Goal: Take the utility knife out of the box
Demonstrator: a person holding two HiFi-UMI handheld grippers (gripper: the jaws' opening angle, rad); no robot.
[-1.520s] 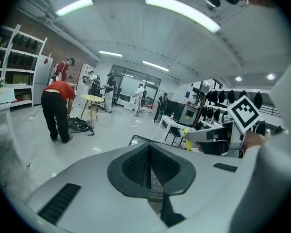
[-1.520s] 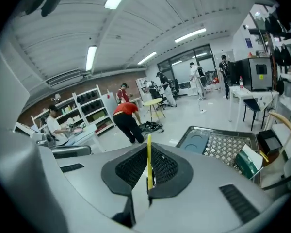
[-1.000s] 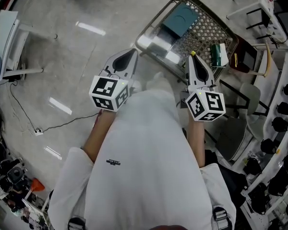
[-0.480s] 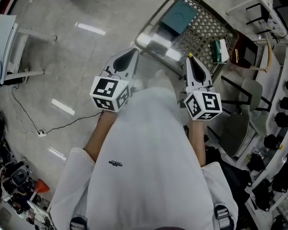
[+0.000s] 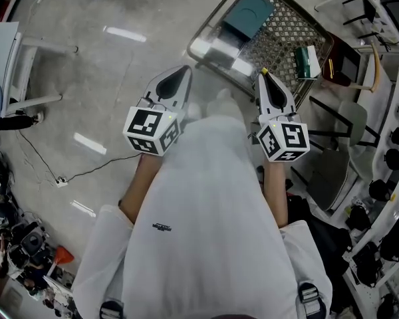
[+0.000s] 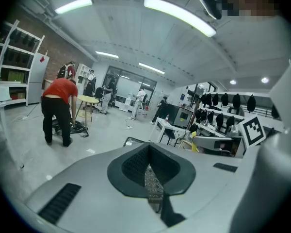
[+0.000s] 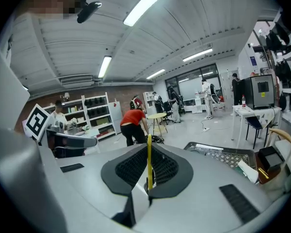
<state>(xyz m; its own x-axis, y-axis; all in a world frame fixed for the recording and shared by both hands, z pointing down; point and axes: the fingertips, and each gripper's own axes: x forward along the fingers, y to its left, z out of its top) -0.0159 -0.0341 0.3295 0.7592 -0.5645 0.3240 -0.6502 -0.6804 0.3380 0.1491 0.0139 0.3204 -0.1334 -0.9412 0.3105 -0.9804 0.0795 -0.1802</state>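
Note:
My right gripper (image 5: 265, 76) is shut on a thin yellow utility knife (image 7: 148, 159), which stands edge-on between the dark pads in the right gripper view. In the head view only the knife's yellow tip (image 5: 264, 71) pokes out past the jaws. The gripper hangs over the near edge of the wire-mesh box (image 5: 279, 42) on the floor. My left gripper (image 5: 180, 75) is shut with nothing in it, to the left of the box's near corner. In the left gripper view (image 6: 148, 152) its pads meet, and the mesh shows beyond them.
In the box lie a teal case (image 5: 249, 15) and a green-and-white packet (image 5: 307, 60). A grey chair (image 5: 336, 155) stands to the right, a white table (image 5: 16, 62) to the left, and a cable (image 5: 86, 171) runs over the floor. A person in red (image 6: 58, 106) stands far off.
The right gripper with the knife has sunk a little and drawn slightly back from the box. The left gripper has kept its place.

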